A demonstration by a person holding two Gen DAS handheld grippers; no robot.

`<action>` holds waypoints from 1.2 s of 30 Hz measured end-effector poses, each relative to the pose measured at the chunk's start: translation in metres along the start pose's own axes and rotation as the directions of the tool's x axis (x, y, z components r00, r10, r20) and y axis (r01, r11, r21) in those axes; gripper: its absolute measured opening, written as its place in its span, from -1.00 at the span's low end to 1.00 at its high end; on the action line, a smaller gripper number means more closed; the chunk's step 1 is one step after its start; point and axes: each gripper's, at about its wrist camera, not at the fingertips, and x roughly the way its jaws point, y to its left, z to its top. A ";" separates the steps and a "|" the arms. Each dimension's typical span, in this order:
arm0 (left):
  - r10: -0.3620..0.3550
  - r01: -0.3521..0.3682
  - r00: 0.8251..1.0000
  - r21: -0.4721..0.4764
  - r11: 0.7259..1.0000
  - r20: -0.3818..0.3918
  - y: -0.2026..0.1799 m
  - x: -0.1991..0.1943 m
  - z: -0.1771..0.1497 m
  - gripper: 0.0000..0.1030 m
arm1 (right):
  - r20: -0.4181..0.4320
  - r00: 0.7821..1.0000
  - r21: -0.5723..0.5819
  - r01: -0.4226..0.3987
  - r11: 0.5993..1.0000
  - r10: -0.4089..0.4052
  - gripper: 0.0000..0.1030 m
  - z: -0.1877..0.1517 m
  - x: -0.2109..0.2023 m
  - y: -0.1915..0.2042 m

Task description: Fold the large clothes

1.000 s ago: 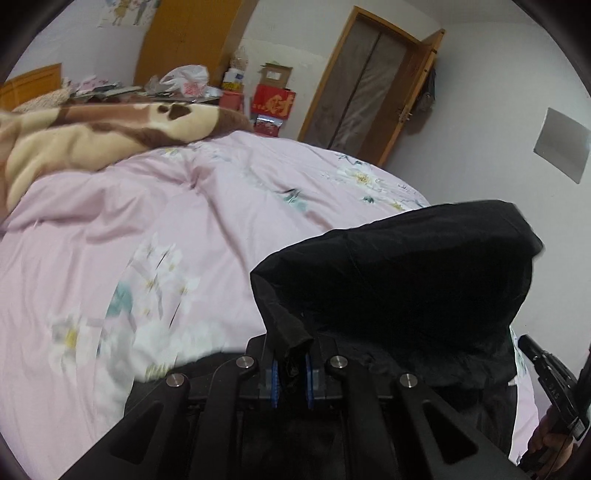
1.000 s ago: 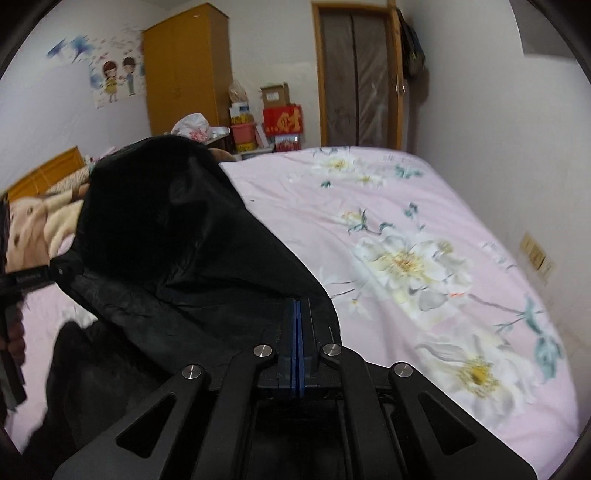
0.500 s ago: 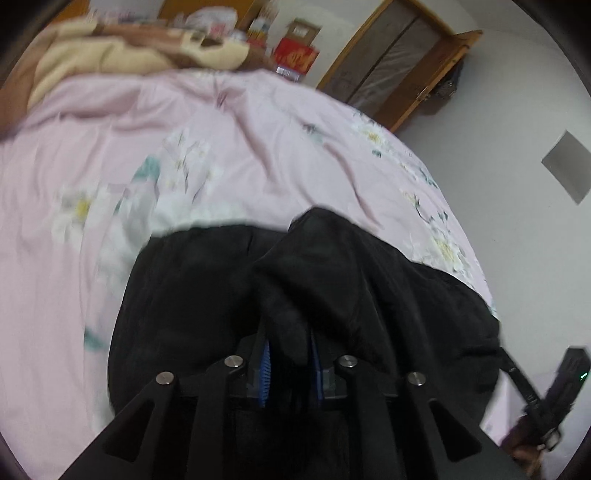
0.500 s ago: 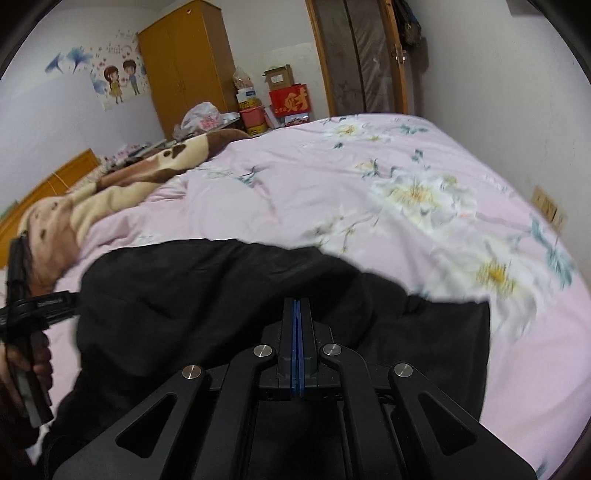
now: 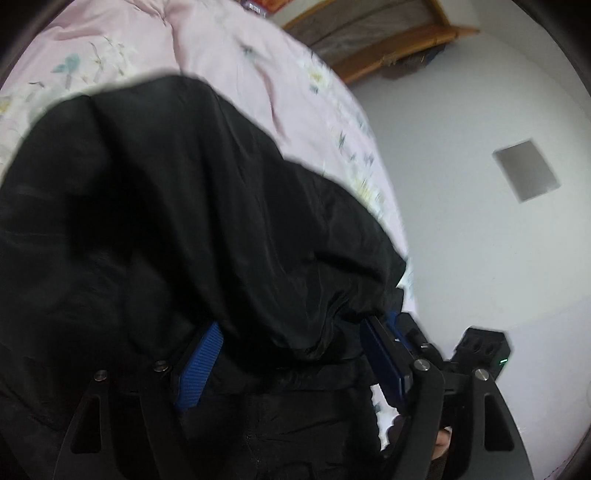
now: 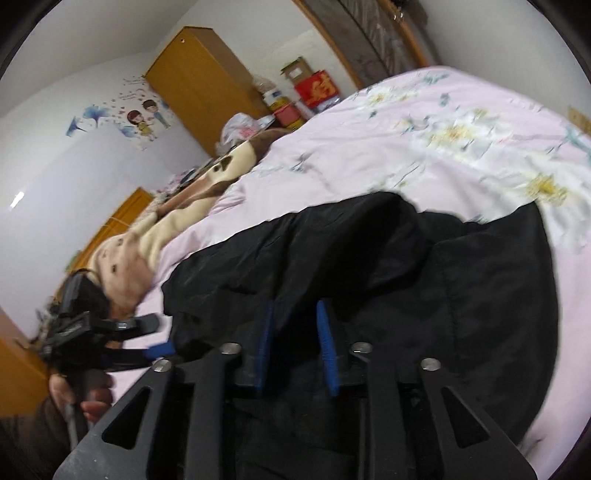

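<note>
A large black garment (image 5: 166,229) lies folded over on the pink floral bed (image 5: 229,59); it also shows in the right wrist view (image 6: 424,266). My left gripper (image 5: 291,350) is open, its blue pads wide apart with a fold of the black fabric bulging between them. My right gripper (image 6: 293,332) is open too, pads apart just above the garment's near edge. The left gripper also shows at the left of the right wrist view (image 6: 147,339), at the garment's left edge.
A brown and cream blanket (image 6: 177,210) lies at the bed's far left. A wooden wardrobe (image 6: 207,81), boxes (image 6: 314,88) and a door (image 6: 369,33) stand beyond the bed. A white wall (image 5: 498,221) runs along the bed's right side.
Both grippers lowered the lifted black garment forward onto the bed, folding it over. Both then opened and let go of the fabric.
</note>
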 end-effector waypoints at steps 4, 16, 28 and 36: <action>0.007 -0.007 1.000 -0.001 1.000 -0.014 -0.012 0.017 -0.003 0.48 | -0.035 0.998 -0.010 -0.043 0.999 0.043 -0.11 -0.002 0.009 0.002; -0.022 0.016 0.987 0.041 0.999 0.158 -0.048 -0.031 -0.004 -0.70 | -0.029 0.999 -0.068 0.034 0.997 -0.036 -0.11 -0.008 0.002 0.003; 0.048 -0.062 0.996 0.186 0.981 0.076 -0.047 -0.057 -0.059 -0.72 | -0.003 0.983 -0.032 0.181 0.983 -0.181 -0.11 0.023 0.034 -0.006; 0.192 -0.202 0.979 0.261 0.944 0.061 -0.014 -0.003 -0.095 -0.71 | 0.070 0.928 0.054 0.362 0.931 -0.365 -0.11 0.023 -0.017 -0.024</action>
